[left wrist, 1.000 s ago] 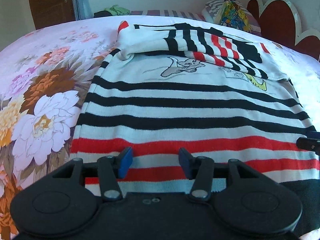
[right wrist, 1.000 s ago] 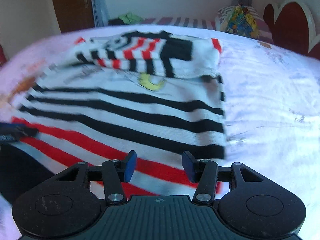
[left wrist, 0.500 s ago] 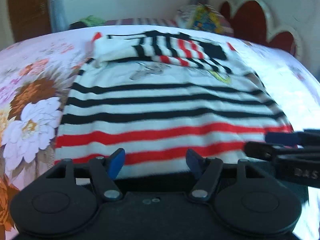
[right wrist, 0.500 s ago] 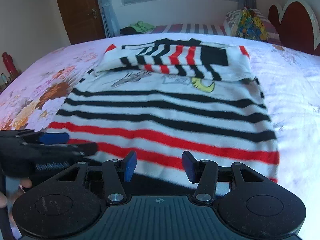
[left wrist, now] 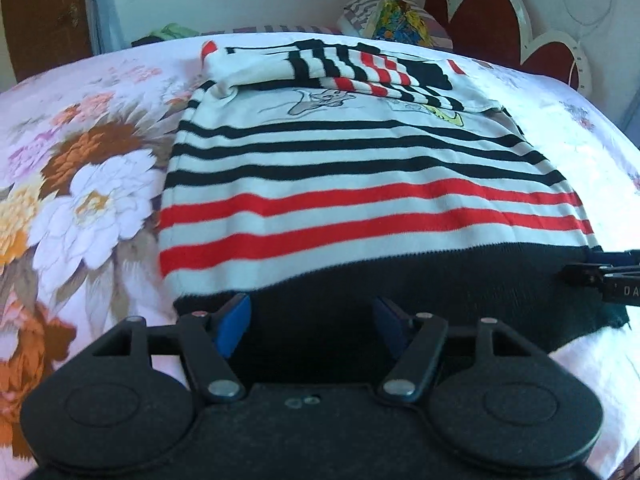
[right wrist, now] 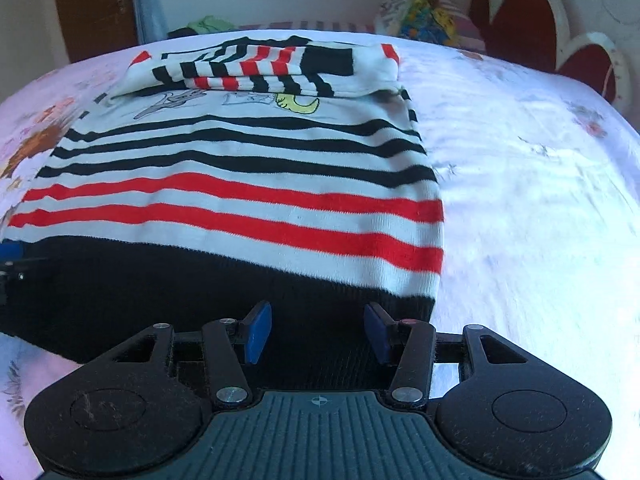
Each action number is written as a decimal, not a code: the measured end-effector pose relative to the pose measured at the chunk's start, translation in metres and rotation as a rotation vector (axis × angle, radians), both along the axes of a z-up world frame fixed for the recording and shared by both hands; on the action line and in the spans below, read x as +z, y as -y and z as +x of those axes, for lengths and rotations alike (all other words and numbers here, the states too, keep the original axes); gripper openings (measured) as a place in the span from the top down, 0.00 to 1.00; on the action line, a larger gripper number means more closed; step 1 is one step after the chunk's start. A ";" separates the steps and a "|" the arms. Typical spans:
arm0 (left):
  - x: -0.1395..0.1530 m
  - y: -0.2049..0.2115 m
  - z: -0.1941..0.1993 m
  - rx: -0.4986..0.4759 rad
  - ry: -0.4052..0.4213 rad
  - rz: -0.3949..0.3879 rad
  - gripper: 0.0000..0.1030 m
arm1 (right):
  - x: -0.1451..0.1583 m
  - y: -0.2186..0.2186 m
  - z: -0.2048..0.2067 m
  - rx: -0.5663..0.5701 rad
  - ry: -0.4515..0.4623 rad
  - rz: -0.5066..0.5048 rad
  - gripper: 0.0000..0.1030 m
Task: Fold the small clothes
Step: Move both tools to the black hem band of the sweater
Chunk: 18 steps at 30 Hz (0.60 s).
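Garment: white knitted child's sweater with black and red stripes and a broad black hem band [left wrist: 360, 184], lying flat on the bed with the pale floral sheet [left wrist: 80, 184]. Sleeves already folded across the chest at the far end, forming a striped bundle [right wrist: 264, 68] over the cartoon print. Hem band is the near edge, directly under both tools.

Left gripper [left wrist: 312, 316]: fingers apart, holding nothing, poised over the left part of the black band, near its left corner. Right gripper [right wrist: 316, 330]: fingers likewise spread and empty, over the right part of the band, right corner just beside its outer finger. Whether any fingertip touches the knit: cannot tell. Each tool's tip shows at the edge of the other's view.

Judged step: take the hem at two points and carry it up to the sleeve bundle, halving the body.

Notes for doing it well:
- Pinch near the two corners, not the middle, so the band lifts as a straight line and does not sag.
- Catch both layers of the knit but not the sheet; the sheet is thin and wrinkled close to the right corner.
- Close both sets of fingers at matching depth on the band.
- Lift level, travel together toward the far end, keep mild tension across the width.
- Land the hem edge square with the shoulder line, side edges stacked.

Risk: knit is soft and stretchy; uneven pull would likely skew the stripes.
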<state>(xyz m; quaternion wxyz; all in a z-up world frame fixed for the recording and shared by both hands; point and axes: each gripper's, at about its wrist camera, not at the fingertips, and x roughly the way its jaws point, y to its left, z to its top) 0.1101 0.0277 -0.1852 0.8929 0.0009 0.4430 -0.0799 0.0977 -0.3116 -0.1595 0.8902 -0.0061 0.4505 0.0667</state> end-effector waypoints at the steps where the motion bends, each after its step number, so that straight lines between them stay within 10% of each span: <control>1: 0.001 -0.002 -0.002 0.005 -0.004 -0.004 0.34 | 0.002 -0.002 -0.003 0.004 0.002 0.011 0.51; 12: 0.000 -0.001 -0.013 0.020 -0.025 -0.013 0.23 | -0.005 -0.053 -0.010 0.069 0.003 -0.003 0.51; 14: -0.001 0.001 -0.014 0.015 -0.022 -0.006 0.21 | -0.006 -0.054 -0.011 0.058 0.002 -0.011 0.40; 16: -0.001 0.001 -0.014 0.016 -0.024 -0.010 0.18 | -0.013 -0.054 -0.008 0.032 -0.025 -0.051 0.00; 18: -0.001 0.002 -0.013 0.015 -0.025 -0.007 0.17 | -0.019 -0.051 -0.008 0.016 -0.035 -0.026 0.00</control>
